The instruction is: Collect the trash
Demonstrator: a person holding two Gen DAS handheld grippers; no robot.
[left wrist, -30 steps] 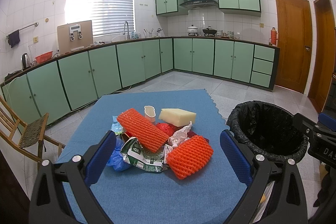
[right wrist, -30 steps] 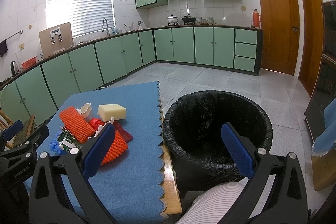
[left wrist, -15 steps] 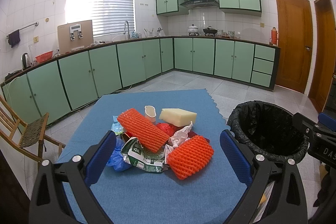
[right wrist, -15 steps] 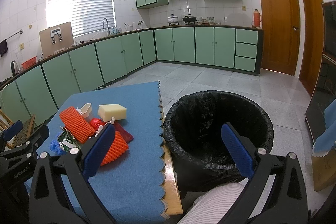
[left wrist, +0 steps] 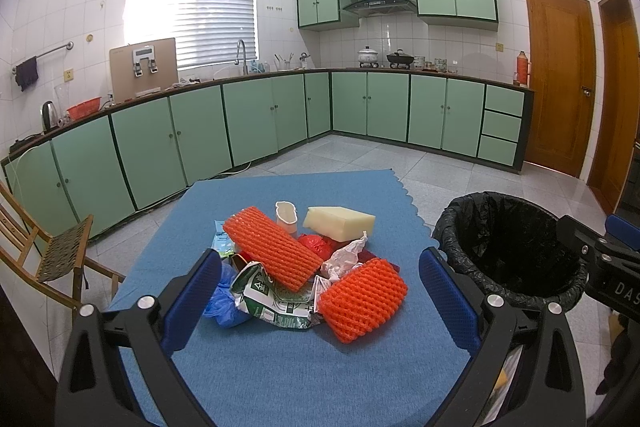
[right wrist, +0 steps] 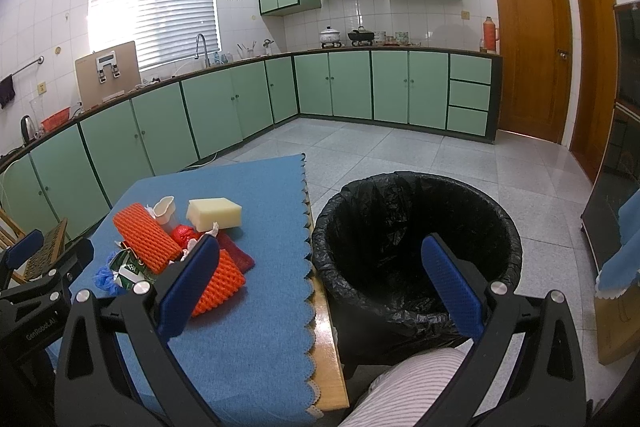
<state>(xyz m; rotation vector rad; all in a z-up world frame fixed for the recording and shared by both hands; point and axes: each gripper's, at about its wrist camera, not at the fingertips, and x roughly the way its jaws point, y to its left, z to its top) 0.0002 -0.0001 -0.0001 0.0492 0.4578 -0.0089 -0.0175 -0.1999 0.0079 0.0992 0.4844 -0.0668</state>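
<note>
A heap of trash lies on the blue table mat (left wrist: 304, 359): two orange foam nets (left wrist: 276, 253) (left wrist: 362, 299), a yellow sponge block (left wrist: 340, 223), a white cup (left wrist: 286, 215), a green-white wrapper (left wrist: 276, 301), a blue bag (left wrist: 224, 301), crumpled white paper (left wrist: 344, 255) and red scraps. My left gripper (left wrist: 320, 303) is open and empty, just before the heap. My right gripper (right wrist: 320, 287) is open and empty, held over the table edge, facing the black-lined bin (right wrist: 416, 247). The heap also shows in the right wrist view (right wrist: 168, 247).
The bin (left wrist: 508, 247) stands on the floor right of the table. A wooden chair (left wrist: 44, 251) stands at the left. Green cabinets line the far walls. A striped sleeve (right wrist: 404, 387) is low in the right wrist view.
Both grippers have barely shifted. Nothing on the table has moved.
</note>
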